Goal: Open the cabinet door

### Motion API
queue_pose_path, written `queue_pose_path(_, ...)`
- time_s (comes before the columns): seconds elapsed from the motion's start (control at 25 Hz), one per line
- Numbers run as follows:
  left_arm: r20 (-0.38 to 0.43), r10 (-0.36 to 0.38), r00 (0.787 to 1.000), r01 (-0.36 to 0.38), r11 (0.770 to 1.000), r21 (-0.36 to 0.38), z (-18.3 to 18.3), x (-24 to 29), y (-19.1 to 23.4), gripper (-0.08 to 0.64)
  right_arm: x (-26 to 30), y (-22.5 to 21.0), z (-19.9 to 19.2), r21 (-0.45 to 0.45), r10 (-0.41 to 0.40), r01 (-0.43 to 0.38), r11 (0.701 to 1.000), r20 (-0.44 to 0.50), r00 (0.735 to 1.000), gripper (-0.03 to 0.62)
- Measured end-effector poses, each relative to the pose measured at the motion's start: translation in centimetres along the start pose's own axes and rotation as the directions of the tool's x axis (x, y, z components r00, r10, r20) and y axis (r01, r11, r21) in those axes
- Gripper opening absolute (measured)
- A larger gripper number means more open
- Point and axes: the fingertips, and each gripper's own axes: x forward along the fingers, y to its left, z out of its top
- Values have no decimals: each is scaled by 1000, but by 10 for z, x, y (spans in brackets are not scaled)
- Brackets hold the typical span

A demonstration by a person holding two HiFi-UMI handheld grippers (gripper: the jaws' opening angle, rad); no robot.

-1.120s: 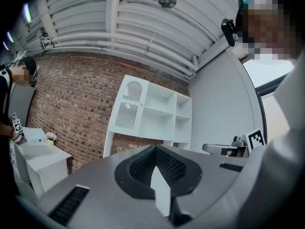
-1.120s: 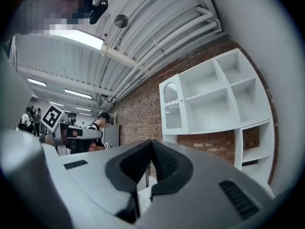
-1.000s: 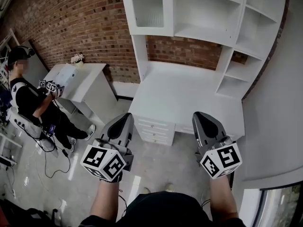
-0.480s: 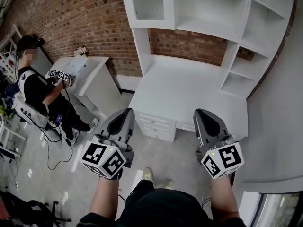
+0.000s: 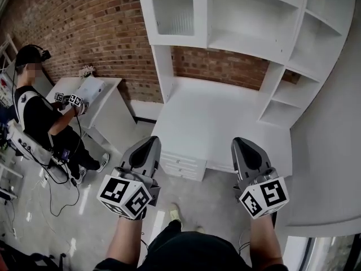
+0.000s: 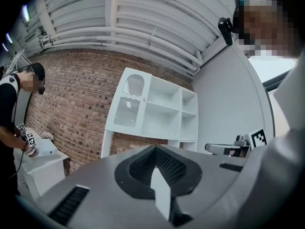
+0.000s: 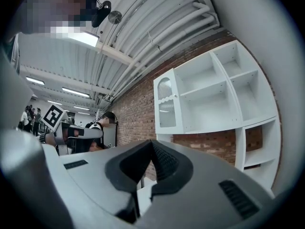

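brick wall (image 5: 84, 27); white cabinet door (image 5: 174, 13) shut; l hand-held gripper (image 5: 150, 141), r hand-held gripper (image 5: 241, 143) closed, empty

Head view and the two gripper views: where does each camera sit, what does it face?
Head view: on the head, steeply down at the desk; both forearms, left gripper, right gripper show.
Left gripper view: on that gripper, looking along its shut jaws toward the cabinet door.
Right gripper view: likewise, its jaws shut.
Shared: all three see the cabinet door.

Left gripper (image 5: 148, 145): jaws together, empty, level. Right gripper (image 5: 243, 147): likewise. Forearms extended, parallel.
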Motion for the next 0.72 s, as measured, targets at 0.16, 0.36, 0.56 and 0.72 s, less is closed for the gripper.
queue_pose_path(0.16, 13, -30, 999, 30, 1000, 7, 4, 29, 30, 0, 35, -6, -5, -17, -34, 34, 999, 0, 999, 5)
queue_pose_path(0.36, 21, -58, 998, 58, 998, 6, 2, 55, 75, 1, 78, -8, -16, -21, -78, 78, 997, 5, 997, 5)
queue_pose_path(0.56, 11, -93, 996, 93, 996, 1, 9, 82, 114, 0, 121, -7, -15, -18, -110, 110, 994, 6, 994, 5)
queue_pose_path(0.72, -1, -109, 994, 109, 994, 4, 16, 103, 141, 0, 154, -10, -9, -10, -138, 138, 990, 3, 990, 5)
